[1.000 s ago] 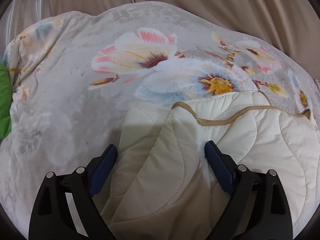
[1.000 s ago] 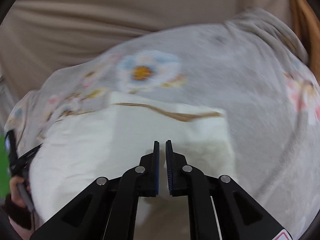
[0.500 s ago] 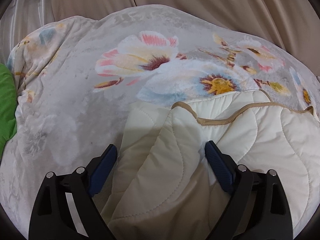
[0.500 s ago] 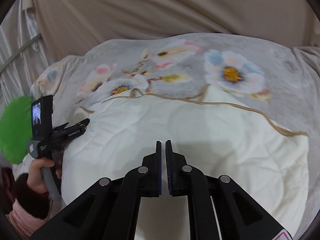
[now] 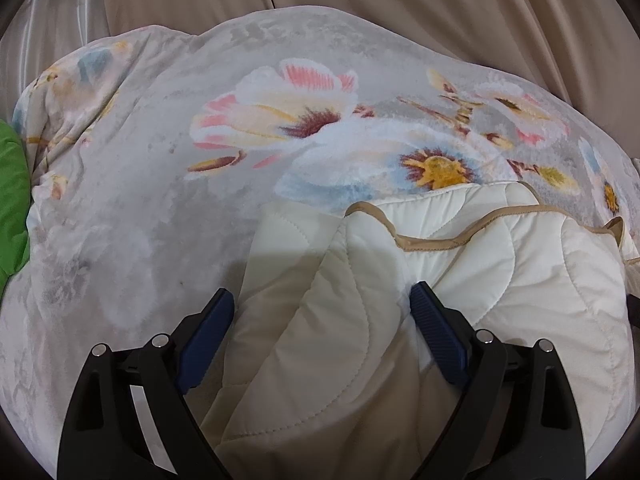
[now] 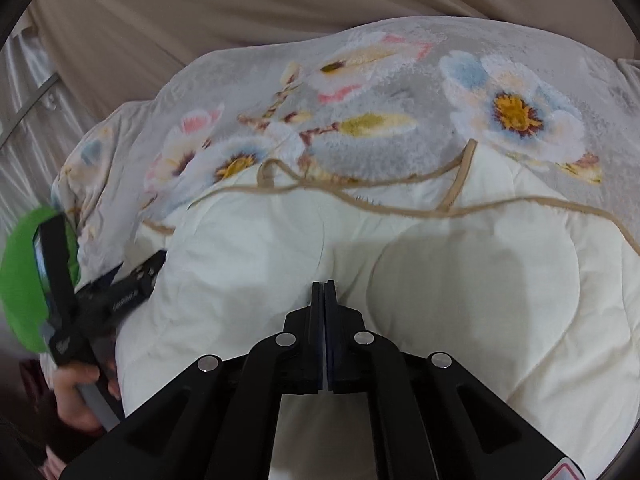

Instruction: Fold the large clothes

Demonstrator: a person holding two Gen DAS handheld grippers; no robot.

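A cream quilted garment with tan trim (image 5: 460, 264) lies folded on a grey floral blanket (image 5: 160, 168). My left gripper (image 5: 322, 312) is open, its blue pads on either side of the garment's left fold, which bulges between them. In the right wrist view the garment (image 6: 460, 280) fills the near half. My right gripper (image 6: 324, 292) is shut with nothing between the pads, low over the cream cloth. The left gripper (image 6: 104, 292) also shows there at the garment's left edge, held by a hand.
The floral blanket (image 6: 380, 92) covers the bed. Beige curtains (image 5: 400, 0) hang behind it. A green object (image 5: 12, 200) sits at the left edge, and shows in the right wrist view (image 6: 20, 280).
The right gripper's view has swung left and come lower over the garment, and stayed shut. The left gripper has barely moved and stays open around the fold.
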